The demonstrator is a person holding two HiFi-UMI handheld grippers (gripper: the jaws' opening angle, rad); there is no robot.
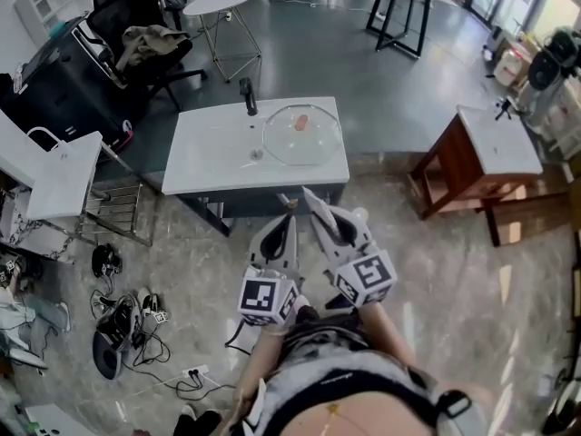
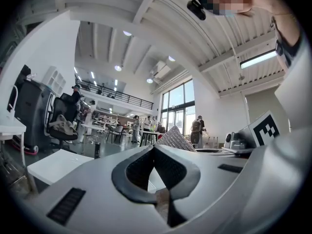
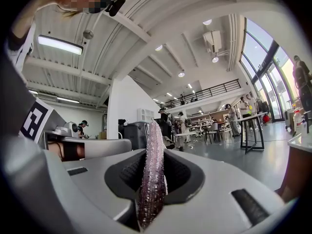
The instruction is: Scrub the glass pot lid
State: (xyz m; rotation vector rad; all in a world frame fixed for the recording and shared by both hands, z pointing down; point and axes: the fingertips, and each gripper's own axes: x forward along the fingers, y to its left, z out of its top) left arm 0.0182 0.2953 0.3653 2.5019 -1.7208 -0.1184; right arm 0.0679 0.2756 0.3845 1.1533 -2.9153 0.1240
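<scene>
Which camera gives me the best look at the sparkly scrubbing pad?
The right gripper view: the scrubbing pad stands edge-on, clamped between the right gripper's jaws. The left gripper view catches only one textured corner; the head view shows it small at the gripper's tip.

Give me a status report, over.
Left gripper shut, empty. Right gripper shut on sparkly scrub pad. Glass lid on white counter ahead, untouched. Nothing blocking.
</scene>
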